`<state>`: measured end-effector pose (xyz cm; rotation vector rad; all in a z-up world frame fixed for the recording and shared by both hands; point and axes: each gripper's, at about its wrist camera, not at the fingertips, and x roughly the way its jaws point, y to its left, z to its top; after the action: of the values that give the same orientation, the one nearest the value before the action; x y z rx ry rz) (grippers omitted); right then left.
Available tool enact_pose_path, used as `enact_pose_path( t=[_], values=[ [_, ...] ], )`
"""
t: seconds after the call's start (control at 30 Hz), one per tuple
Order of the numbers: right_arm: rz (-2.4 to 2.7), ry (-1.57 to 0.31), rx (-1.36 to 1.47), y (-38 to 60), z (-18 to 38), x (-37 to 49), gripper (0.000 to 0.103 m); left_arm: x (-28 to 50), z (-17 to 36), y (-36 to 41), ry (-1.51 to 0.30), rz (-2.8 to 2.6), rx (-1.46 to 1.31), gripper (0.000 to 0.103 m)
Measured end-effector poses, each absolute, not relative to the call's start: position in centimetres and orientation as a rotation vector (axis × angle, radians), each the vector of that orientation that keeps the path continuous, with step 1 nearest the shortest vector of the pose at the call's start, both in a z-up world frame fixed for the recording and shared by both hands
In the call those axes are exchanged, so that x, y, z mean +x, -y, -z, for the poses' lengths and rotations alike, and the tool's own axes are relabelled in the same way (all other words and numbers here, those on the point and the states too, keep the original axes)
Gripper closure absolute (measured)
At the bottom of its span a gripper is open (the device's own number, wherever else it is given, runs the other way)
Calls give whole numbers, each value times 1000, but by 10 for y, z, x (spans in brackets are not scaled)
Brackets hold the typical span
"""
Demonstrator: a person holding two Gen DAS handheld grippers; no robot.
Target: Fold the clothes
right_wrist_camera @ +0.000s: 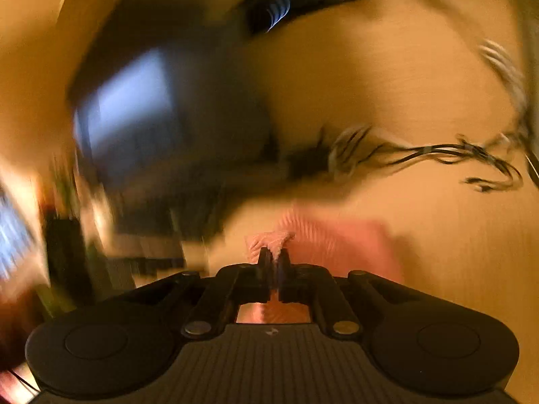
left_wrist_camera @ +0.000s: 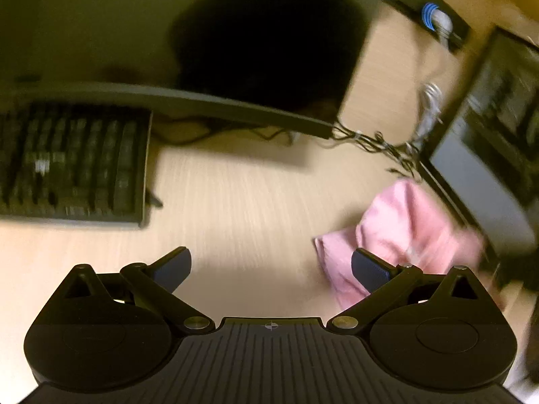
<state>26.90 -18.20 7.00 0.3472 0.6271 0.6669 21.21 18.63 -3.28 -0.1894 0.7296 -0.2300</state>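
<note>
A pink garment (left_wrist_camera: 401, 235) lies bunched on the light wooden desk (left_wrist_camera: 235, 202), at the right in the left wrist view. My left gripper (left_wrist_camera: 271, 266) is open and empty above the desk, its right finger just in front of the garment's left edge. In the right wrist view, which is heavily blurred, my right gripper (right_wrist_camera: 274, 259) is shut on a fold of the pink garment (right_wrist_camera: 337, 239), with cloth sticking out past the fingertips and the rest trailing to the right.
A black keyboard (left_wrist_camera: 70, 161) lies at the left under a dark monitor stand (left_wrist_camera: 202, 104). A tangle of black cables (left_wrist_camera: 377, 141) runs behind the garment. A dark screen (left_wrist_camera: 485, 175) stands at the right; it also shows in the right wrist view (right_wrist_camera: 141, 121).
</note>
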Motion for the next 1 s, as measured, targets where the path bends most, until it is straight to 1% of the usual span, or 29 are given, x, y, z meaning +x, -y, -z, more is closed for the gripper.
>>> enact_pose_path(
  t=[0.07, 0.27, 0.47, 0.6, 0.7, 0.9, 1.0],
  values=[
    [-645, -610, 471, 213, -84, 277, 100, 210, 31, -178, -718, 289, -138, 0],
    [-527, -619, 543, 257, -82, 275, 100, 221, 33, -130, -680, 482, 8, 0],
    [-537, -607, 566, 255, -85, 269, 100, 242, 33, -93, -632, 524, 94, 0],
    [-591, -563, 576, 245, -97, 269, 100, 260, 32, -74, -598, 501, 130, 0],
    [-643, -570, 548, 229, -98, 266, 100, 274, 28, -85, -591, 405, 91, 0],
    [-657, -643, 484, 207, -80, 261, 100, 294, 34, -141, -702, 352, -178, 0],
    [-654, -646, 461, 204, -79, 259, 100, 291, 40, -164, -727, 302, -248, 0]
  ],
)
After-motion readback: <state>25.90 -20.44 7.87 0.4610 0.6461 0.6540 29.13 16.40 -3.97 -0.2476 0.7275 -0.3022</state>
